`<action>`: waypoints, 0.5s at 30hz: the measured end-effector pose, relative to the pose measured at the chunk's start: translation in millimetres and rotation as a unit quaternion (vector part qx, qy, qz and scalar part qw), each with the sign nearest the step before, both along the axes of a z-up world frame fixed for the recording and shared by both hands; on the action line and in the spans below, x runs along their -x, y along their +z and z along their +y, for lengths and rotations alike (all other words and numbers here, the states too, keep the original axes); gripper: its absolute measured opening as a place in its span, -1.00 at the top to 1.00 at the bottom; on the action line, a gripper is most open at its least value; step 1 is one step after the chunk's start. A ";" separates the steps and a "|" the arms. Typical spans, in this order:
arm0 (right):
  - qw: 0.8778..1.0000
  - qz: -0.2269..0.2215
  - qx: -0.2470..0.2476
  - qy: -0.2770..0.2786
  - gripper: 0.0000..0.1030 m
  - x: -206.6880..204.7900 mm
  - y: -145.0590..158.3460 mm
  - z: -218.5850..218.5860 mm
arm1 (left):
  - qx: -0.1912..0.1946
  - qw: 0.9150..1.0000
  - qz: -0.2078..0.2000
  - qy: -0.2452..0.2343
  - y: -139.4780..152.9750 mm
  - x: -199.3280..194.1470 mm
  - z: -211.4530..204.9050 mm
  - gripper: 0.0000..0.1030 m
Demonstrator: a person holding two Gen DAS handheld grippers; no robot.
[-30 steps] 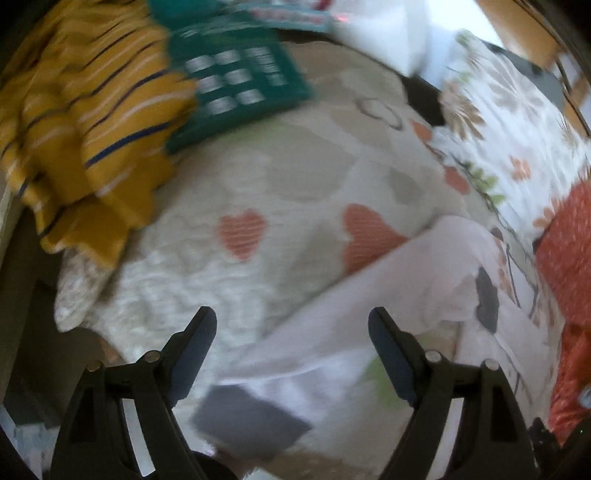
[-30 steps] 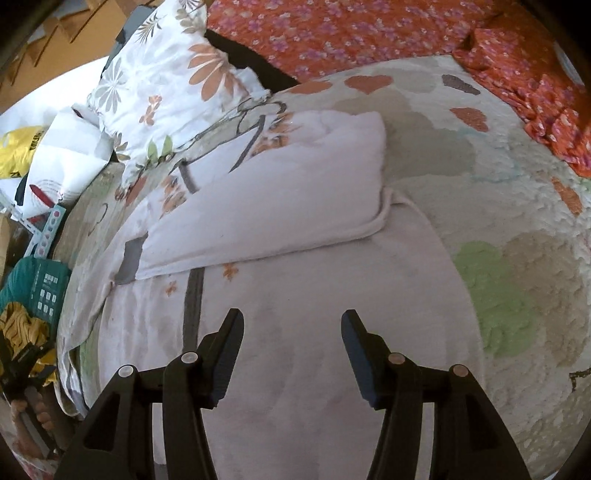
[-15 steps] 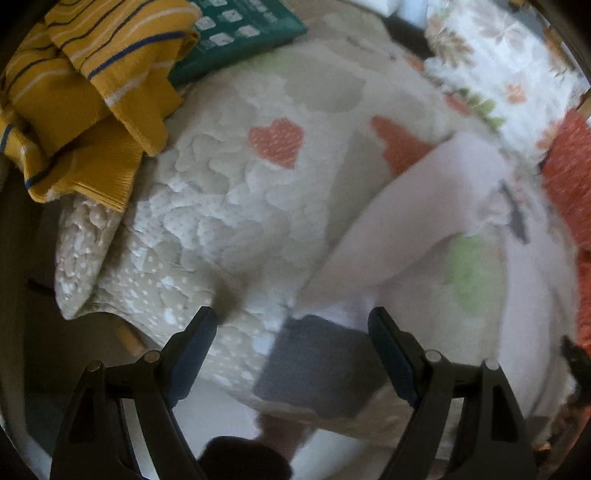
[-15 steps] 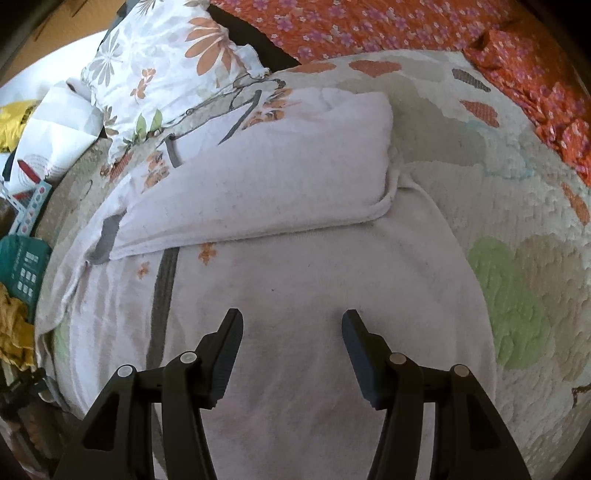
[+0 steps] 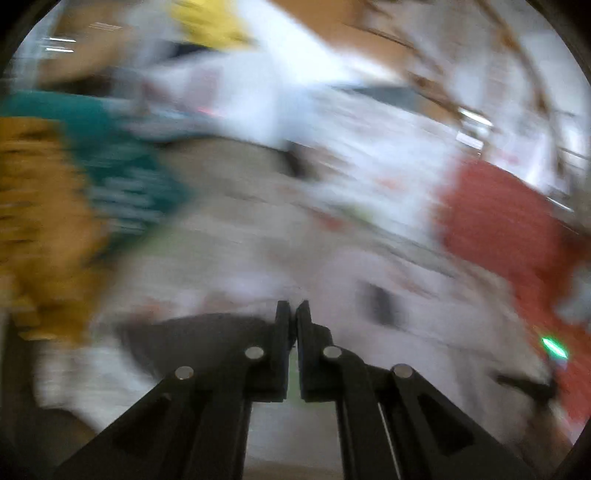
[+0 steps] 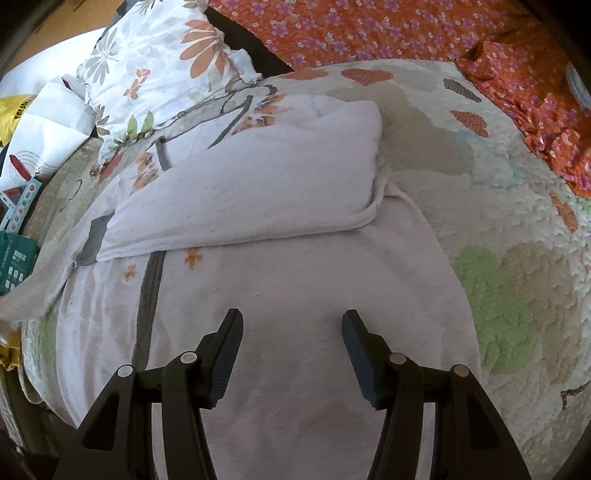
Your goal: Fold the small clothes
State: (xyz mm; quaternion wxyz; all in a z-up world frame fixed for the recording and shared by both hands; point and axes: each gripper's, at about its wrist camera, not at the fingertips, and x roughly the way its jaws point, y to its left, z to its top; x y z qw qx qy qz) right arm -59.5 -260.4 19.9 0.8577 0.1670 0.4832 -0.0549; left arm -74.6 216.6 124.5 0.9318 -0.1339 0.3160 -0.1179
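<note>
A white garment [image 6: 280, 280] with grey trim and small orange flowers lies spread on the quilted bedspread [image 6: 517, 236]. Its far part is folded over toward me. My right gripper [image 6: 291, 332] is open and empty, hovering over the near part of the garment. The left wrist view is heavily blurred. My left gripper [image 5: 293, 314] has its jaws closed together at the garment's grey cuff [image 5: 192, 339] and white cloth [image 5: 388, 306]; the cloth seems pinched between them, though blur hides the contact.
A floral pillow [image 6: 159, 74] and orange flowered fabric [image 6: 406, 29] lie at the far side. A teal packet [image 6: 14, 258] and yellow striped cloth [image 5: 37, 229] sit at the left, with white bags [image 6: 44, 129] behind.
My left gripper closed from wide open at the garment's grey-cuffed edge and is swinging fast, blurring its view. My right gripper stayed open, barely shifting over the garment.
</note>
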 end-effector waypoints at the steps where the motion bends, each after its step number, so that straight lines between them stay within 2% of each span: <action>1: 1.000 0.000 -0.001 -0.001 -0.17 0.0 -0.5 -1.2 | 0.011 0.998 0.010 -0.055 -4.3 -1.4 -20.4 0.93; 2: 1.000 -0.001 -0.002 -0.002 -0.17 0.0 -0.4 -2.4 | 0.017 0.994 0.022 -0.105 -8.9 -2.8 -41.6 0.92; 4: 1.000 -0.002 -0.001 -0.004 -0.17 0.6 0.1 -3.5 | 0.028 0.985 0.033 -0.165 -13.1 -4.1 -64.9 0.90; 5: 1.000 -0.003 0.000 -0.005 -0.17 1.2 0.9 -4.3 | 0.038 0.983 0.034 -0.178 -13.0 -3.1 -66.9 0.79; 6: 1.000 -0.005 0.002 -0.004 -0.17 1.7 1.3 -5.0 | 0.051 0.981 0.036 -0.184 -12.6 -4.5 -64.1 0.55; 7: 1.000 -0.005 0.002 -0.004 -0.17 2.1 1.6 -5.2 | 0.060 0.982 0.035 -0.174 -12.2 -7.7 -57.6 0.37; 8: 1.000 -0.006 0.003 -0.002 -0.17 2.6 1.7 -5.6 | 0.070 0.987 0.034 -0.144 -13.6 -8.8 -47.0 -0.04; 9: 1.000 -0.007 0.006 0.001 -0.17 2.7 2.0 -5.1 | 0.076 0.990 0.038 -0.111 -16.1 -12.9 -35.7 -0.20; 12: 1.000 -0.014 0.018 0.017 -0.17 2.4 4.3 2.2 | 0.096 0.992 0.067 -0.035 -28.8 -34.0 -10.1 -0.21; 15: 0.998 -0.026 0.014 0.048 -0.17 1.0 9.3 18.6 | 0.084 0.992 0.096 0.017 -42.0 -46.7 0.7 -0.23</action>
